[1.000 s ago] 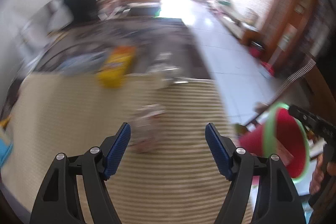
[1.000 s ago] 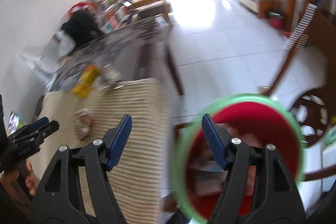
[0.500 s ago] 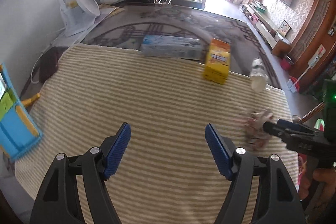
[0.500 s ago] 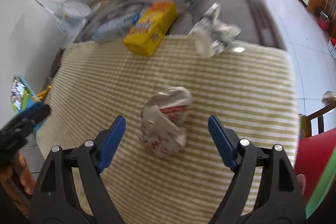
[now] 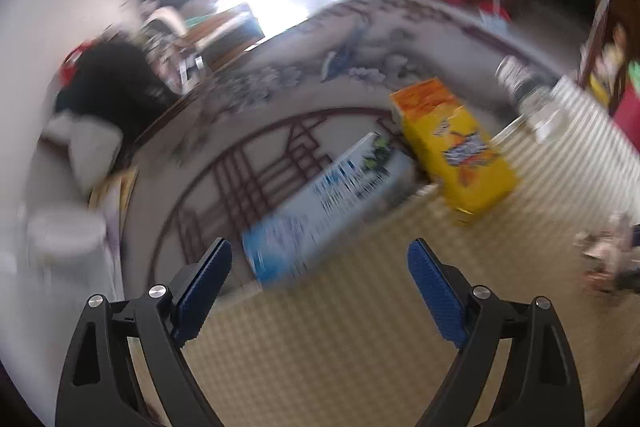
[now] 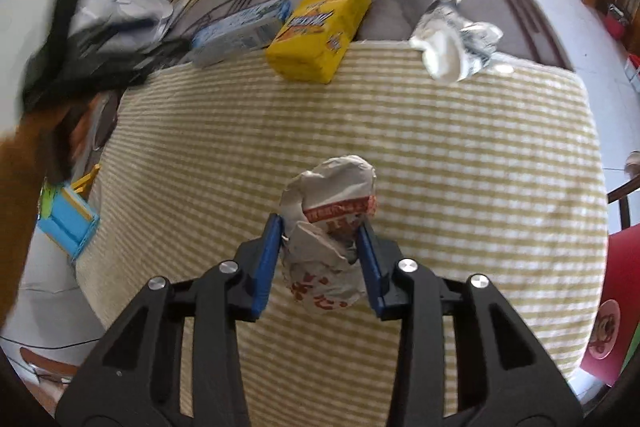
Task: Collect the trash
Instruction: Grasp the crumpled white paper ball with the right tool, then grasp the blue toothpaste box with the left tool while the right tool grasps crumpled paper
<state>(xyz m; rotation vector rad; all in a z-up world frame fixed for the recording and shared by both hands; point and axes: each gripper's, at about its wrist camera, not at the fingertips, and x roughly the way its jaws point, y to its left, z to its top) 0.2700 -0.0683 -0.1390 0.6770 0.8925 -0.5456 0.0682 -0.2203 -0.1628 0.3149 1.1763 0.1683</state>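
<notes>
My right gripper (image 6: 320,233) is shut on a crumpled white paper wrapper with red print (image 6: 330,219) that lies on the striped yellow-and-white cloth (image 6: 460,155). The same wrapper shows blurred at the right edge of the left wrist view (image 5: 604,259). My left gripper (image 5: 320,267) is open and empty above the cloth, just short of a blue-and-white box (image 5: 328,203). A yellow box (image 6: 320,31) and a crumpled silver wrapper (image 6: 452,35) lie at the cloth's far edge. The yellow box (image 5: 452,151) also shows in the left wrist view.
A red bin with a green rim (image 6: 612,311) stands past the table's right edge. The blue-and-white box (image 6: 240,31) lies left of the yellow box. A blue and yellow toy (image 6: 68,219) sits off the cloth's left edge. Bags and clutter (image 5: 108,95) crowd the far left.
My right gripper has moved down onto the paper wrapper and shut on it. My left gripper has swung forward and left, toward the blue-and-white box.
</notes>
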